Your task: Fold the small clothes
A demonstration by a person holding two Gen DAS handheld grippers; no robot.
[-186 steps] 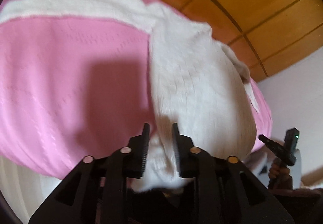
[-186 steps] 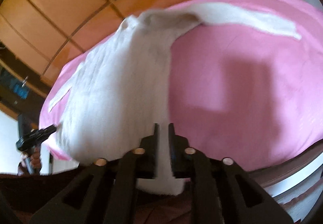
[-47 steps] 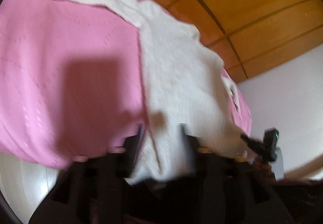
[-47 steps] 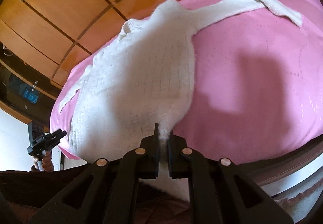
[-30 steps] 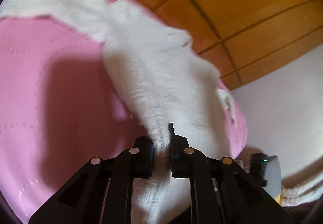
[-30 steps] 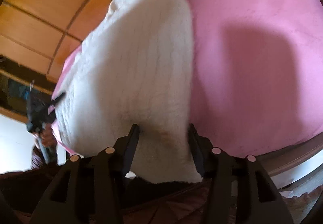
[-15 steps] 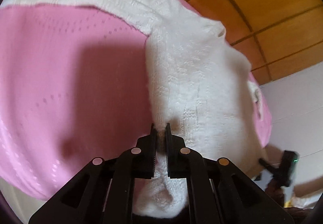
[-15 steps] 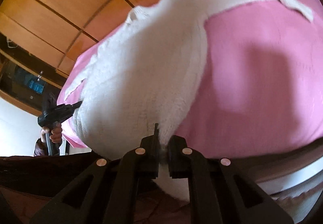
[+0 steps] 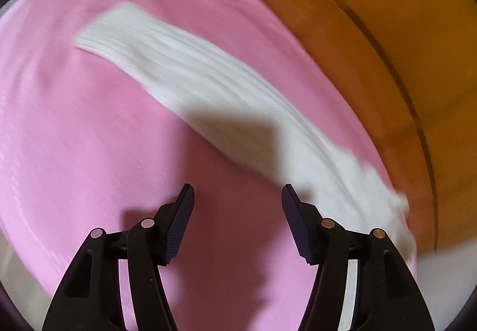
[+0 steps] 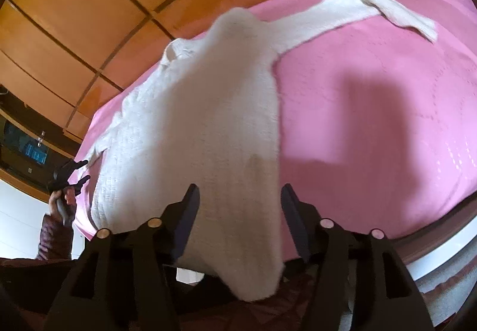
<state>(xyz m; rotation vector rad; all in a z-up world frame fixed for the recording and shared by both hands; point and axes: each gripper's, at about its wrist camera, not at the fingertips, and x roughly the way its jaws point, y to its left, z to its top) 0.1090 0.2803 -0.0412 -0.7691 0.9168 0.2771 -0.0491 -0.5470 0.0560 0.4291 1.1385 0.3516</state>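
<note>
A small white knit sweater (image 10: 202, 128) lies spread on a pink bedspread (image 10: 372, 122). Its bottom hem hangs over the near bed edge, and one sleeve (image 10: 372, 13) stretches to the far right. My right gripper (image 10: 238, 196) is open, its jaws wide on either side of the hem, gripping nothing. My left gripper (image 9: 237, 196) is open and empty above the pink cover; the other sleeve (image 9: 208, 86) lies blurred ahead of it, running from upper left to lower right. The left gripper also shows small in the right wrist view (image 10: 67, 174), at the sweater's left edge.
A wooden panelled headboard (image 10: 104, 3) runs behind the bed. The bed frame's edge (image 10: 441, 235) shows at lower right. A dark shelf with a small display (image 10: 26, 149) sits at far left. A white wall (image 10: 18, 211) is beside it.
Both grippers have opened and let go of the sweater's hem. The left gripper has swung left to face the sleeve. The sweater body has settled onto the bed.
</note>
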